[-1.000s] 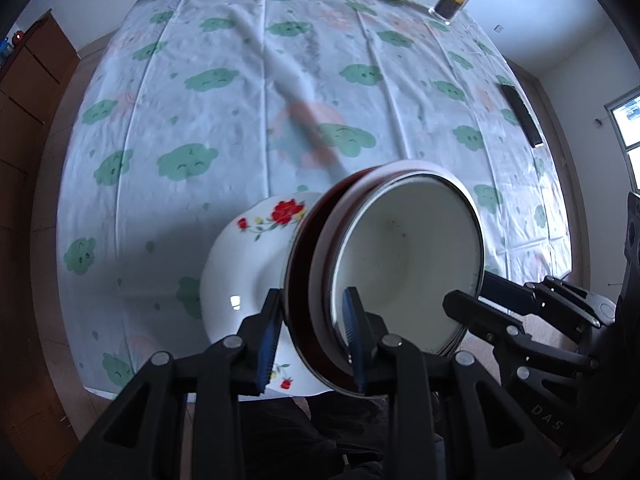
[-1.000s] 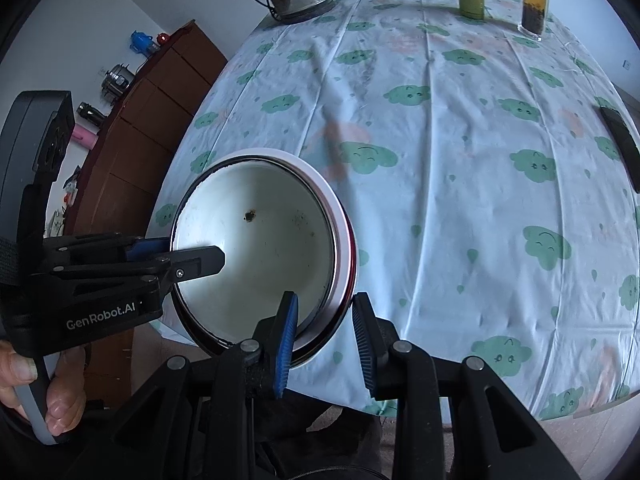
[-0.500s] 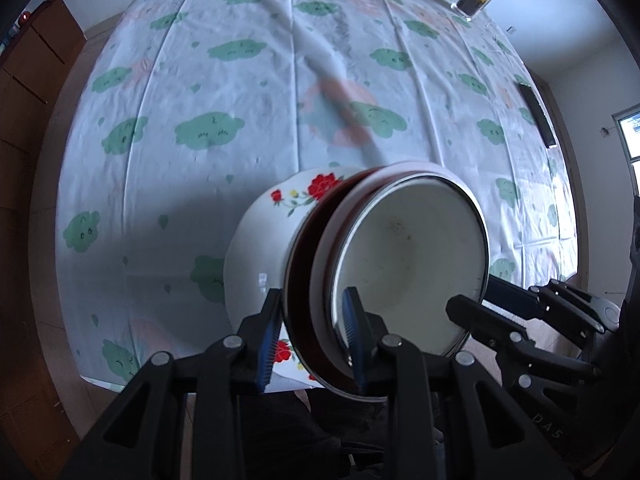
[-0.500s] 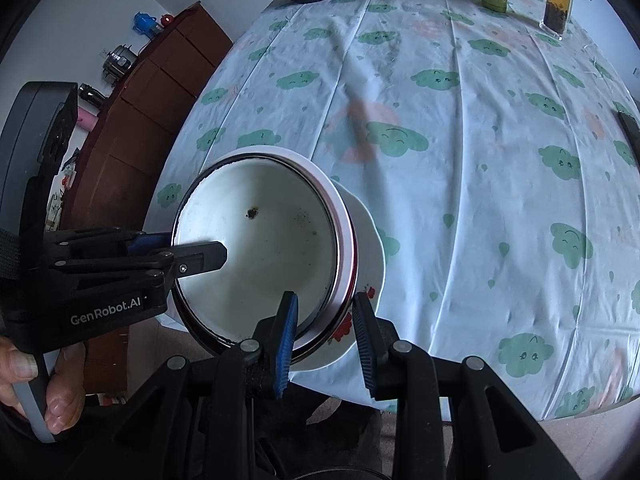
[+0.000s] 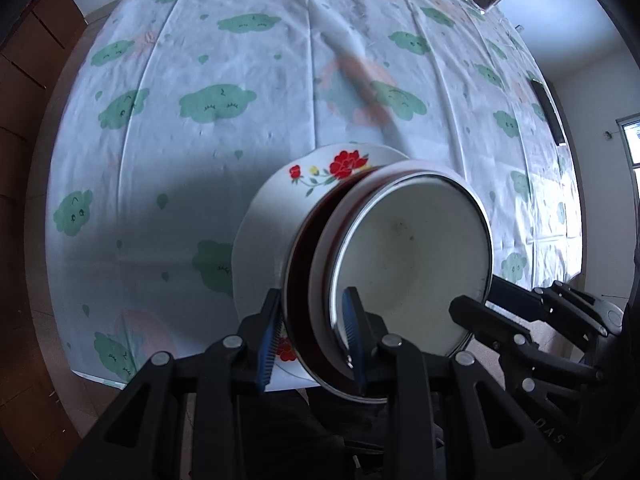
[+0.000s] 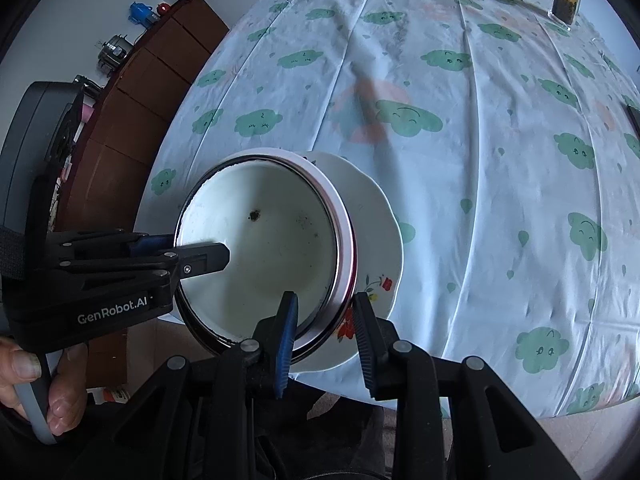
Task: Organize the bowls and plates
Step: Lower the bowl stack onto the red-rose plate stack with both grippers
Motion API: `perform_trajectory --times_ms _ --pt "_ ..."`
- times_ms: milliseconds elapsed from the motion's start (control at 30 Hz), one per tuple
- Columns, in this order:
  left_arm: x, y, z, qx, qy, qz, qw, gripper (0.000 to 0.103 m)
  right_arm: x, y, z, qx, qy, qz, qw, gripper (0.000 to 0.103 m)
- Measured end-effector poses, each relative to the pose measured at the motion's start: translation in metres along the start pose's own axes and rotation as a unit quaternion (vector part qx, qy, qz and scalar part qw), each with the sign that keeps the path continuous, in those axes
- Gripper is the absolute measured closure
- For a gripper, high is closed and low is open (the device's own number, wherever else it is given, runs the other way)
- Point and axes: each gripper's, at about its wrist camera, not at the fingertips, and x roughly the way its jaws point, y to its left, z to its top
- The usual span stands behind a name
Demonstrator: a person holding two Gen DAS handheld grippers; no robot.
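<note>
Both grippers, left (image 5: 310, 334) and right (image 6: 324, 334), clamp the bowl (image 5: 408, 256) rim, tilted over flowered plate (image 5: 264, 240) at table's (image 5: 240, 80) near edge.

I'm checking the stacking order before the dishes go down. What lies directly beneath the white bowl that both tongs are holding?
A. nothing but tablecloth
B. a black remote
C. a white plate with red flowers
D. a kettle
C: the flowered plate shows behind and under the bowl, which the left tongs and right tongs each grip by the rim, above the near edge of the tablecloth.
</note>
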Motion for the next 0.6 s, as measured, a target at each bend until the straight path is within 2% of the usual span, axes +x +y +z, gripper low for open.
perform_trajectory --times_ms 600 --pt "0.015 0.001 0.002 0.001 0.011 -0.003 0.9999 0.077 0.002 0.001 0.003 0.006 -0.004 -0.006 1.0 0.072"
